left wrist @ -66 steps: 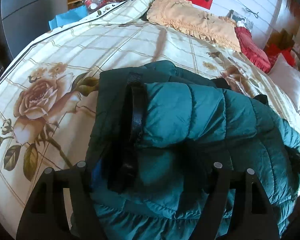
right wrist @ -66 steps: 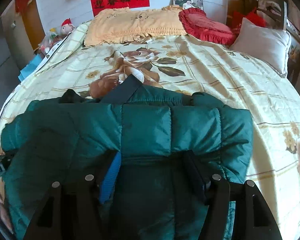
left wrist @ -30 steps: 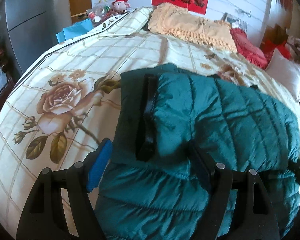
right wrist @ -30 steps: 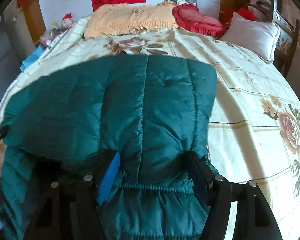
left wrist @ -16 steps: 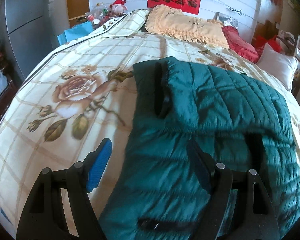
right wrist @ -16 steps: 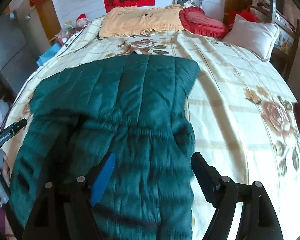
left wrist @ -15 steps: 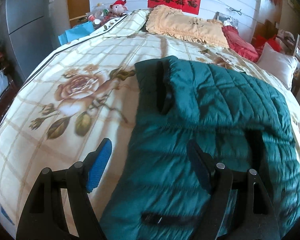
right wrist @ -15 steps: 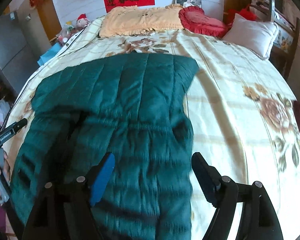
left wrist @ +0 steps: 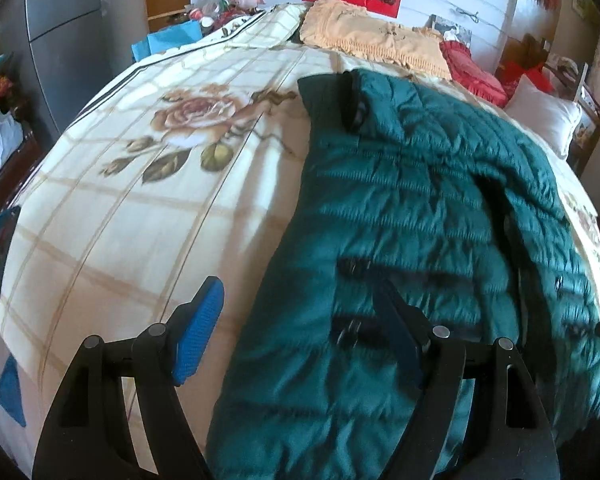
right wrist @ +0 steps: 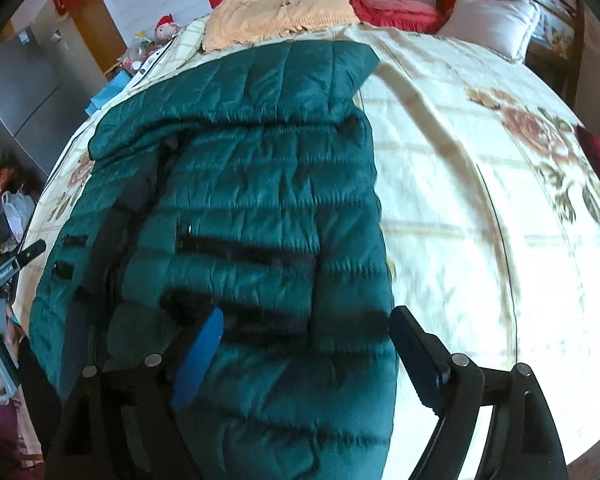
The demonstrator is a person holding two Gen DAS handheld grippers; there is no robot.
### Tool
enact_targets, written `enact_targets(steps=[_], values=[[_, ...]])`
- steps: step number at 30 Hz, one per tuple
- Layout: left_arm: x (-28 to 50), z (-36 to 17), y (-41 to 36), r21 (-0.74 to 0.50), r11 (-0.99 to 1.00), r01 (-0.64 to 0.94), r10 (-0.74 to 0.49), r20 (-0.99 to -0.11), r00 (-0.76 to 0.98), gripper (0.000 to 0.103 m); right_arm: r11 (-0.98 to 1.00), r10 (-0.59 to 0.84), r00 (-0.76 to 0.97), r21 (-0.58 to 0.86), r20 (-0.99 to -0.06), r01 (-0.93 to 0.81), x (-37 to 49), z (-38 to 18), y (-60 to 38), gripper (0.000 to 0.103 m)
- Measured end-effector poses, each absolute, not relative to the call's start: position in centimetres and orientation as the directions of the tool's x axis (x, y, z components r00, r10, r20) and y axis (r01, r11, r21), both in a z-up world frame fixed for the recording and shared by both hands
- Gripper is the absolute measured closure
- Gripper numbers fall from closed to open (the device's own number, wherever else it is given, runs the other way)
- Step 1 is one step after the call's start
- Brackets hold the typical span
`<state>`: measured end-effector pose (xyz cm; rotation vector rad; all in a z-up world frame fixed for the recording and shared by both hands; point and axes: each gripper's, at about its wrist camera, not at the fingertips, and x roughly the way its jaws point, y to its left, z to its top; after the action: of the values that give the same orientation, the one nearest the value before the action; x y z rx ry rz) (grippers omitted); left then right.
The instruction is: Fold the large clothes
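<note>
A dark green quilted down jacket (left wrist: 416, 208) is spread lengthwise on a cream bedspread printed with brown roses (left wrist: 148, 184), its far end folded over near a frilled orange pillow (right wrist: 276, 16). The left gripper (left wrist: 300, 332) is held wide apart above the jacket's near left edge, nothing between its fingers. The right gripper (right wrist: 304, 344) is likewise spread wide and empty over the jacket's near right side, beside two black pocket zippers (right wrist: 244, 252).
</note>
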<state>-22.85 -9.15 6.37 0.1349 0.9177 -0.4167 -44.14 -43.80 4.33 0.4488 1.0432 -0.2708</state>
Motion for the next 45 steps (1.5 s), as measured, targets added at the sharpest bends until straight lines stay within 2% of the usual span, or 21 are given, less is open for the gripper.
enact_targets(steps=[11,38,45], values=[[-24.8,4.3,-6.1,-0.062,0.926,0.371,-0.254,-0.831,0.494,0.025,0.865,0.014,0.471,0.247,-0.882,0.436,-47.1,4.0,-43.8,0.015],[-25.9,2.6,-3.8,-0.225,0.898,0.379,-0.359,-0.871,0.334,0.024,0.854,0.157,0.428,0.339,-0.89,0.394,-48.1,1.7,-42.2,0.012],[-26.2,2.4,-3.5,-0.249,0.884,0.395,-0.384,-0.869,0.311,0.023,0.857,0.191,0.425,0.361,-0.885,0.368,-48.0,1.2,-41.5,0.007]])
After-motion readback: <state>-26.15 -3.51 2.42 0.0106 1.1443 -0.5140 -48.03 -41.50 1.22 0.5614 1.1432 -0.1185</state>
